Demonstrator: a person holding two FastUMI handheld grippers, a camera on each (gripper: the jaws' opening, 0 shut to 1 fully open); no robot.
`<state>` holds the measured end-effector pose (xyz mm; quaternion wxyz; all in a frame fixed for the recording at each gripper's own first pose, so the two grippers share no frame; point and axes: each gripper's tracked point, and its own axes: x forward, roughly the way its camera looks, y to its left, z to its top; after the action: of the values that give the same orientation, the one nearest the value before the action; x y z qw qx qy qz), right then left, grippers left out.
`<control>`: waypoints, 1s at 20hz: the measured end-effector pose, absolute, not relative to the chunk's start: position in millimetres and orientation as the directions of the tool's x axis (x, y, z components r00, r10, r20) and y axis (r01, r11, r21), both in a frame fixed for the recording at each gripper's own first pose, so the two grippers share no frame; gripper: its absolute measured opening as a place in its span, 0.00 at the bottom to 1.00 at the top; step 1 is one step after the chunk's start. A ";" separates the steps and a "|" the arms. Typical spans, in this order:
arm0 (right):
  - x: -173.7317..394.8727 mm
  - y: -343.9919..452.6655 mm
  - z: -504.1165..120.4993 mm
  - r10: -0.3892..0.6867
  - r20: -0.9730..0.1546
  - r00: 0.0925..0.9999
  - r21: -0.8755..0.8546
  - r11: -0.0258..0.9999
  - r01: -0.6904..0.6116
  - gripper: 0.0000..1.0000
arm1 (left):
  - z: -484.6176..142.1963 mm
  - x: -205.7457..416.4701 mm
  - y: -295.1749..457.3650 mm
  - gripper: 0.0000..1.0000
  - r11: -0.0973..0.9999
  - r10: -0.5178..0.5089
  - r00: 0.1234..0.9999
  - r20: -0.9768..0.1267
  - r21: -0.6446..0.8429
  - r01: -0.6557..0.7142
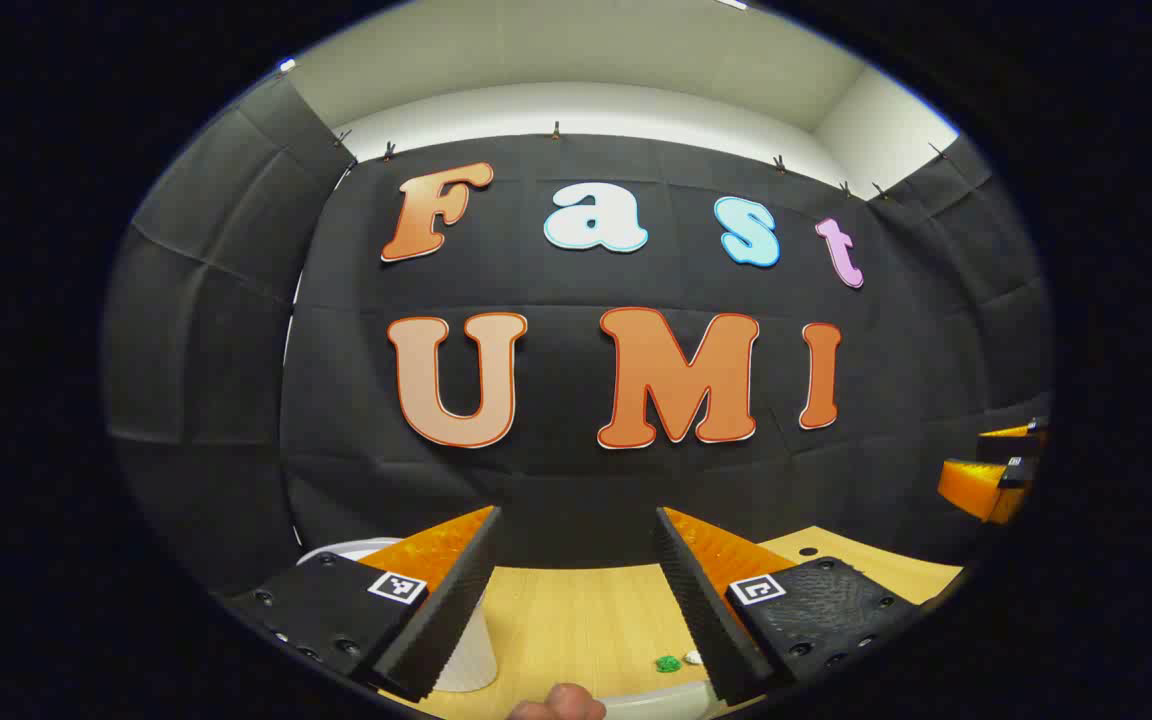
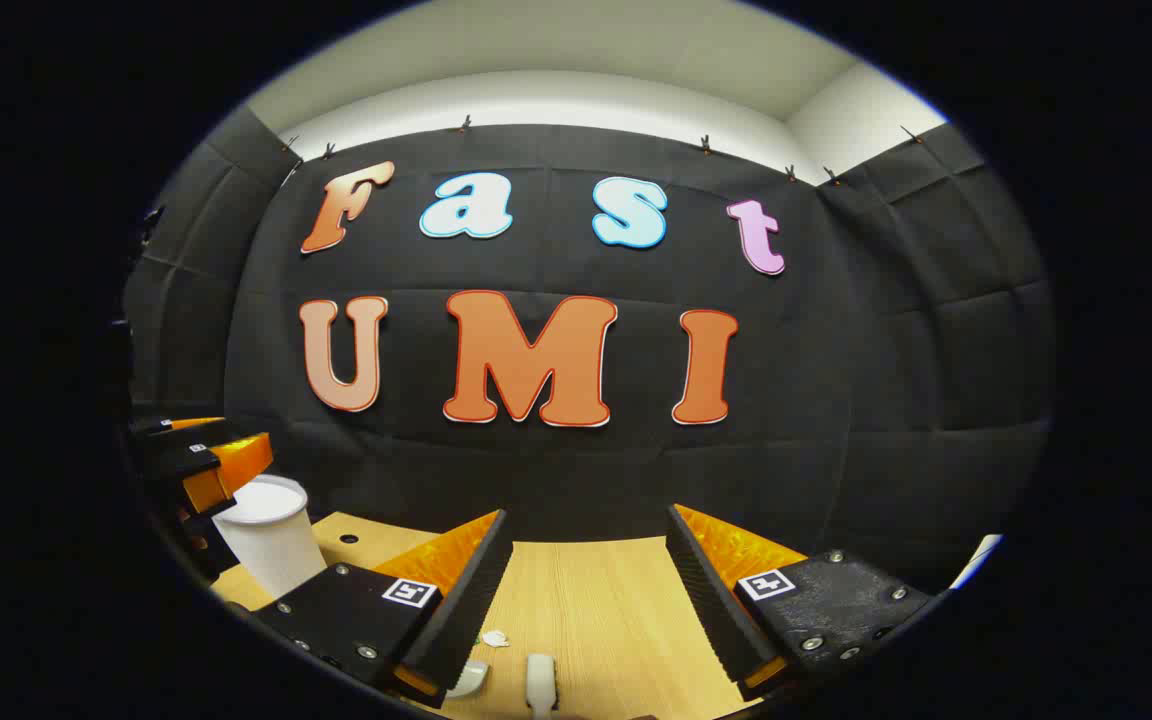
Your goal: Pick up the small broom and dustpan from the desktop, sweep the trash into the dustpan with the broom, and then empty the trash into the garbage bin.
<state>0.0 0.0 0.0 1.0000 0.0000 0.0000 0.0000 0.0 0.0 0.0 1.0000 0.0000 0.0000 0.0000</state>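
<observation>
A: In the left gripper view, how does the left gripper (image 1: 576, 590) stand?

B: Raised over the desktop (image 1: 576, 620), jaws wide and nothing between them, likely so it can come down on a handle. The garbage bin (image 1: 461, 640), a white cup-like tub, sits just behind its left finger, near the desktop's back edge, handy for tipping. Green and white trash (image 1: 678, 661) lies to the right of the bin. The right gripper (image 1: 998, 470) hangs well to the right of the bin.

A: And the right gripper view?

B: Its own jaws are also wide and empty. The bin stands to the left, the left gripper just behind it. White scraps lie right of the bin, and a white handle (image 2: 541, 682), perhaps the small broom or dustpan, I cannot tell which, lies beside them below the open fingers, ready to be gripped
</observation>
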 end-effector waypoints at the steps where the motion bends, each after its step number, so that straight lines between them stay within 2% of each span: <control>1: -0.1 -1.4 -2.7 0.010 0.001 1.000 -0.011 1.000 -0.010 0.93 | -3.5 2.1 -4.9 0.94 1.000 0.019 1.000 -0.005 -0.007 -0.019; 4: 1.9 -2.7 -27.5 0.064 -0.057 0.996 -0.005 0.998 -0.065 0.93 | -17.8 -13.4 -16.0 0.94 0.996 0.074 0.997 -0.037 -0.050 -0.076; 11: 6.3 -2.1 -51.5 0.160 -0.100 0.982 0.000 0.987 -0.161 0.93 | -45.6 -24.3 -33.8 0.95 0.990 0.118 0.986 -0.117 -0.063 -0.126; 20: 8.2 -2.5 -57.4 0.171 -0.105 0.980 0.010 0.985 -0.171 0.93 | -49.9 -27.7 -53.0 0.94 0.994 0.098 0.987 -0.129 -0.024 -0.102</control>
<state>8.2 -2.5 -57.4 0.9949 0.0005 0.0529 0.0862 -27.7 -53.0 -49.9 0.9966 -0.0153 0.0638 0.0504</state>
